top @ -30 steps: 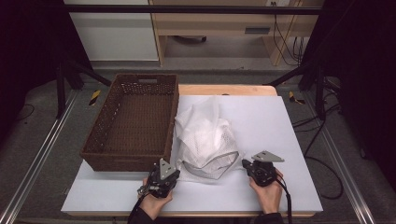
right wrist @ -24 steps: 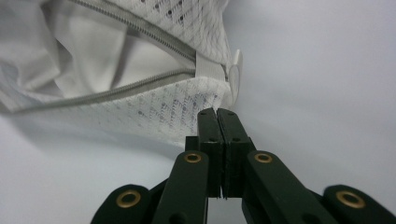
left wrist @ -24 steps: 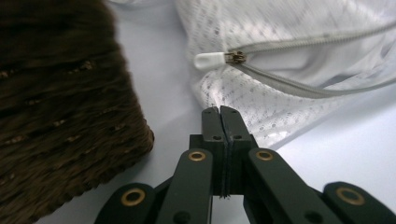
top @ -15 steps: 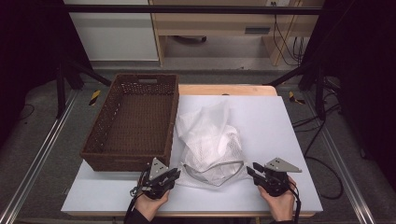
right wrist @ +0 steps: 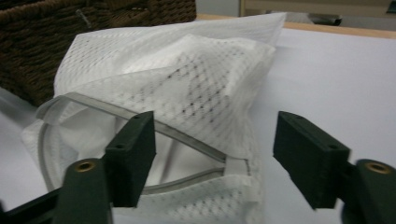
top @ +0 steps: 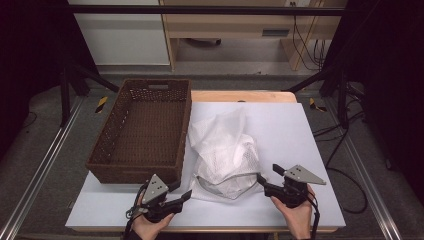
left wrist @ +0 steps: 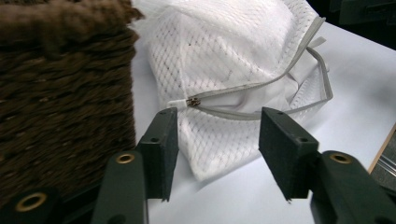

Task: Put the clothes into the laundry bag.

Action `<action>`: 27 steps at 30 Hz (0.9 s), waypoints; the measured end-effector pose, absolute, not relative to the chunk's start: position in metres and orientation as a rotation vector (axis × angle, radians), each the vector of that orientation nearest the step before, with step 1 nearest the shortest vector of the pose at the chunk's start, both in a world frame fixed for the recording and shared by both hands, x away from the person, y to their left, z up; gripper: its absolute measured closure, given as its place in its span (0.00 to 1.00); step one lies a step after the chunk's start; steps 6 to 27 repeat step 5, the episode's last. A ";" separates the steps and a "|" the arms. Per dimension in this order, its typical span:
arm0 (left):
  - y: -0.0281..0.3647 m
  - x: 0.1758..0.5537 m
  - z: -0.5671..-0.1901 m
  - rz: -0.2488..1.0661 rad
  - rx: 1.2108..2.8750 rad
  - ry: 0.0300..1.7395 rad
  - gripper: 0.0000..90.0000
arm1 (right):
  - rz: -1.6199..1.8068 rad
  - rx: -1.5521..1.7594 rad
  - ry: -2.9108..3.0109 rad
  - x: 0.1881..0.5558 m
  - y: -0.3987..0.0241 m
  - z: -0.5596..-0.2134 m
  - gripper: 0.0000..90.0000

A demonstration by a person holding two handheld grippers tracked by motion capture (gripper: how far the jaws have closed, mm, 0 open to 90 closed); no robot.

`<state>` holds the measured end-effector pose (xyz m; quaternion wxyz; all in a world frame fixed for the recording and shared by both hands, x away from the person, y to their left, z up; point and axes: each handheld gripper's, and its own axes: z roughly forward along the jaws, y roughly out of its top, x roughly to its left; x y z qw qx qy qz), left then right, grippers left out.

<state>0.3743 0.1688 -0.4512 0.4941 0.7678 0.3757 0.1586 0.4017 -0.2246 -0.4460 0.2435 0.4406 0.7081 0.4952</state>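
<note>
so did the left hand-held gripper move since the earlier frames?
Yes. The left hand-held gripper has drawn back from the mesh bag toward the table's near edge, below the basket, its jaws just opening, nothing between them.

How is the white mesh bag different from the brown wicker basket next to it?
The mesh bag is white, soft and crumpled, while the wicker basket is dark brown, stiff and box-shaped. The mesh bag lies slumped on its side with its zipped mouth gaping toward the person; the wicker basket stands upright, open at the top. Both rest side by side on the white table.

Two black tools [top: 181,192] [top: 267,173], grey three-cornered plates, brass-ringed screw holes, trailing cables.
</note>
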 end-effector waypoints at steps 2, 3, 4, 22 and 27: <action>0.176 0.372 -0.454 0.385 1.865 0.913 0.49 | 1.345 1.217 1.924 0.400 -0.234 -0.447 0.27; 0.176 0.372 -0.454 0.385 1.865 0.913 0.48 | 1.345 1.217 1.924 0.400 -0.234 -0.447 0.27; 0.178 0.372 -0.456 0.385 1.869 0.918 0.48 | 1.344 1.241 1.913 0.398 -0.240 -0.448 0.26; 0.180 0.372 -0.458 0.385 1.871 0.929 0.48 | 1.344 1.241 1.913 0.398 -0.240 -0.448 0.26; 0.180 0.372 -0.458 0.385 1.871 0.929 0.48 | 1.344 1.241 1.913 0.398 -0.240 -0.448 0.26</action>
